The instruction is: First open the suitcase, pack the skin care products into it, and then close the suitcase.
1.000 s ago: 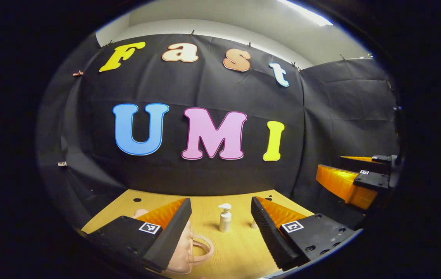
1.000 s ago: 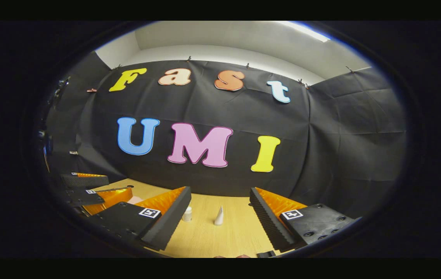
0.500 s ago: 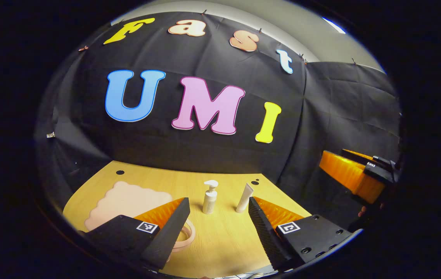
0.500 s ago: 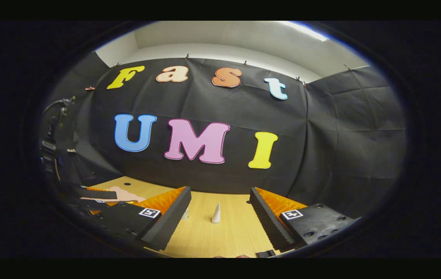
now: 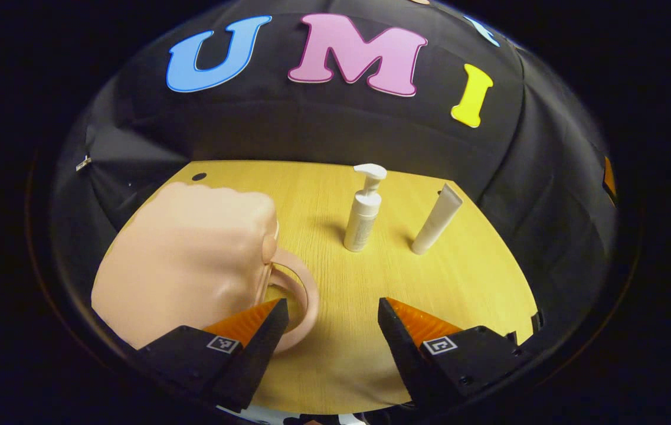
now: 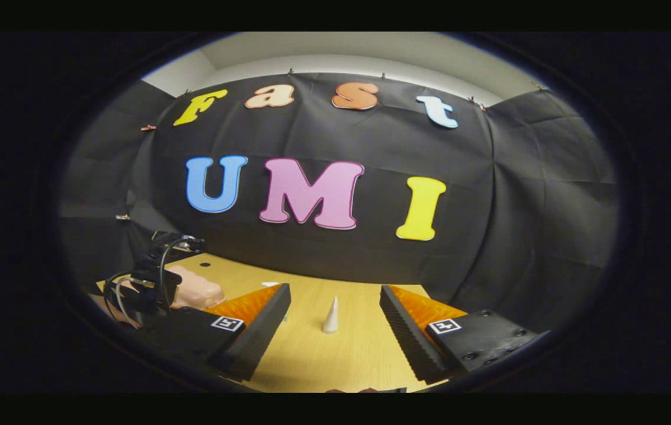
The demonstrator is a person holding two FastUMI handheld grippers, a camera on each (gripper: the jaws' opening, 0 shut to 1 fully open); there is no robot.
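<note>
Suitcase (image 5: 187, 260), a small peach-pink case with a loop handle (image 5: 297, 298), lies shut on the wooden table (image 5: 477, 283), just ahead-left of the left gripper (image 5: 330, 330), whose fingers are spread and empty. The right gripper (image 6: 335, 327) is likewise spread and empty. Pump bottle (image 5: 363, 212) and tube (image 5: 437, 219) stand upright nearby; a careless swing while lifting the lid could topple them, and the light case may slide instead of opening.

Sharp, evenly lit from overhead; soft shadows, strong fisheye bending at edges.
</note>
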